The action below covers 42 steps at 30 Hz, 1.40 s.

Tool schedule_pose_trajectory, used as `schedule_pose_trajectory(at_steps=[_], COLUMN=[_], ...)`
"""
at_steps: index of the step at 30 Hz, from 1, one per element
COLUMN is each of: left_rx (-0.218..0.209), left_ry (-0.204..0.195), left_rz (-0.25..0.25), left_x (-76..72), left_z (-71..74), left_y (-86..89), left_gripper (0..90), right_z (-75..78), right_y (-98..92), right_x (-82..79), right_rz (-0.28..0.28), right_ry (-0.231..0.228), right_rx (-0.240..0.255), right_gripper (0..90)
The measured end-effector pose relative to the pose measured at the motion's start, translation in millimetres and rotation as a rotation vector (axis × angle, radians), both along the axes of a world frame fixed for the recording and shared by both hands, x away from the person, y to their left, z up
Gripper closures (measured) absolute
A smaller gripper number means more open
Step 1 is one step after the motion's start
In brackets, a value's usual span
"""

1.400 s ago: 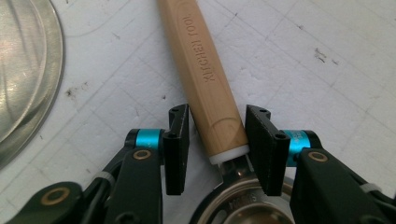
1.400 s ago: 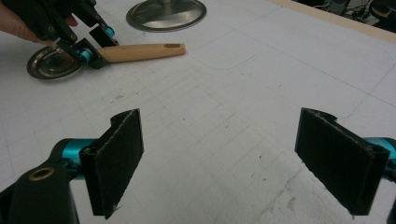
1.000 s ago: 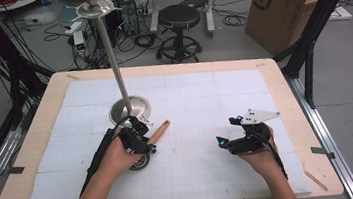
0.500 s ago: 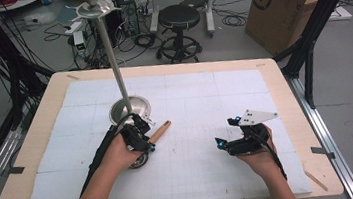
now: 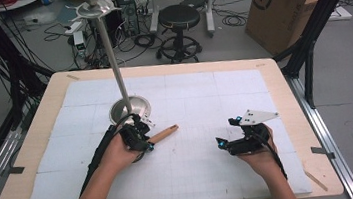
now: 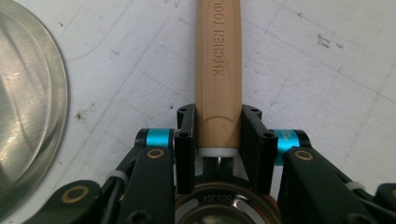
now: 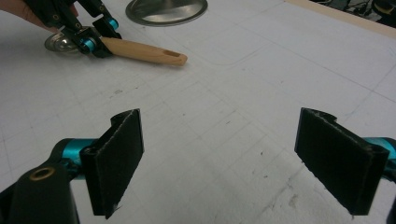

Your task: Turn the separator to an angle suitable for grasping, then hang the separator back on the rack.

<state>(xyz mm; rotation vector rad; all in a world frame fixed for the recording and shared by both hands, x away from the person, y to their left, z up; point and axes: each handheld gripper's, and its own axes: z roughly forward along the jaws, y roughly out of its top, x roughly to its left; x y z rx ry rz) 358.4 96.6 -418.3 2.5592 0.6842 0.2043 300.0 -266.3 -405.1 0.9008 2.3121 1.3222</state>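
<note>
The left gripper (image 6: 218,135) had just been closing, and its jaws squeezed the wooden handle (image 6: 218,70) of a kitchen tool near its metal end. The handle lay on the white mat (image 5: 198,177), just beside the round metal stand base (image 5: 132,106). The right gripper (image 7: 233,158) stood wide with nothing inside, well apart from the base.
</note>
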Motion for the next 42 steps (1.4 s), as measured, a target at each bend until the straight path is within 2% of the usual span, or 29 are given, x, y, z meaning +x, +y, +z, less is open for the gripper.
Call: schedule_pose_trajectory(at_steps=[1,5,7,8,11,15,16,21,30,33,38,42], left_rx=[-0.001,-0.060,-0.123,-0.123,-0.188,-0.250,-0.280,-0.376,-0.436,-0.466,-0.563,-0.630], left_ry=[-0.006,-0.040,-0.062,-0.062,-0.080,-0.106,-0.114,-0.124,-0.160,-0.190,-0.221,-0.220], left_rz=[-0.005,-0.007,-0.002,-0.002,0.009,0.018,0.029,0.030,0.021,0.015,-0.011,-0.034], left_x=[-0.4,-3.5,-5.4,-5.4,-7.0,-9.8,-11.3,-16.2,-21.2,-22.8,-23.1,-22.8], left_z=[1.0,11.2,20.5,20.5,28.2,37.2,38.9,50.4,58.6,61.7,66.5,68.6], left_y=[0.7,8.8,19.1,19.1,31.2,47.3,50.4,67.8,83.3,86.1,91.5,94.4], left_gripper=[69.1,69.0,69.1,69.1,69.0,69.0,69.0,69.0,69.0,69.0,69.0,68.9], right_z=[-0.1,0.1,0.0,-0.1,-0.3,-0.2,-0.1,0.1,-2.2,-2.8,-3.3,-2.8], right_y=[-0.7,-1.8,-1.2,-0.9,-0.2,0.4,0.5,-1.8,0.3,2.4,1.9,2.3], right_x=[0.1,-0.1,-0.2,0.1,0.0,-0.1,-0.3,1.0,1.2,2.0,2.6,1.4], right_rz=[0.000,-0.001,-0.003,0.000,0.000,0.001,-0.002,-0.010,-0.013,-0.003,-0.001,0.000], right_ry=[-0.003,-0.004,-0.002,-0.005,-0.005,-0.002,0.002,-0.002,0.008,0.003,0.006,0.004], right_rx=[0.000,0.004,0.001,-0.001,0.002,0.005,0.006,0.017,0.010,0.000,0.003,0.004], right_gripper=[14.3,14.3,14.2,14.3,14.2,14.3,14.3,14.2,14.3,14.3,14.3,14.3])
